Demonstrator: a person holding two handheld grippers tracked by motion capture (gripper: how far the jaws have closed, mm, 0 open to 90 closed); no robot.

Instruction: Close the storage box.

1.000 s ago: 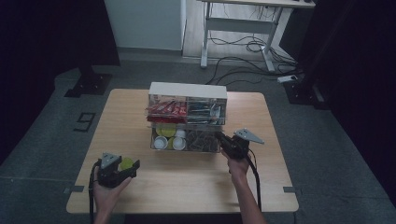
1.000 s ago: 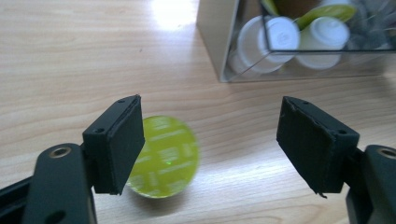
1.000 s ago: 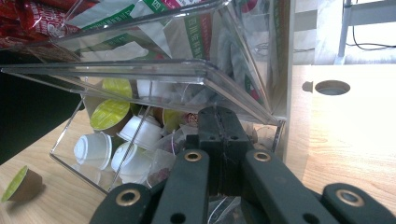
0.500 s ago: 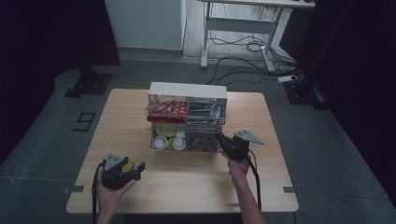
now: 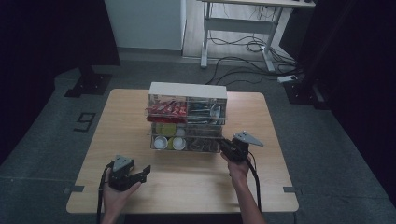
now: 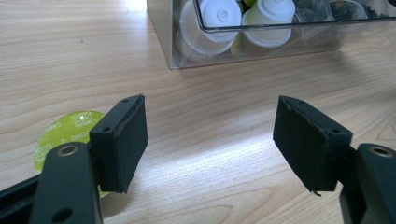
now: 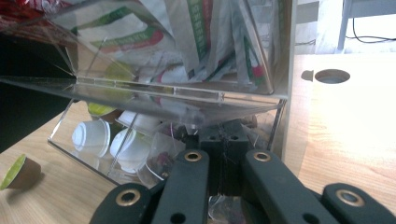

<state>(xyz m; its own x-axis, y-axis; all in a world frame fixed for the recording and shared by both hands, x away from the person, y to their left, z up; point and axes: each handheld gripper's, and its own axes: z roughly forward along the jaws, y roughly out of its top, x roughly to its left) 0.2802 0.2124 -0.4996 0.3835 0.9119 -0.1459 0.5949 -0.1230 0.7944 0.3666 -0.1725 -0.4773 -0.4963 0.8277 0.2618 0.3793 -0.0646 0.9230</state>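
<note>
L tool [image 5: 142, 171] has slid nearer the bench's [image 5: 280, 186] front edge since 1 s ago; R tool [image 5: 223, 143] hasn't budged.
L tool: jaws wide apart, nothing betw. them, low over bare wood; green pod [image 6: 70, 133] lies on bench just beside & partly behind its one jaw. R tool: jaws drawn close together, tips pushed into lower front of clear organizer box [image 5: 187, 116] at its R end – can't tell if they grip anything. Box sits mid-bench: white cups [image 6: 219, 18] bottom L, red packets [image 5: 166, 108] upper L, sachets [image 7: 205, 37] upper R.
</note>
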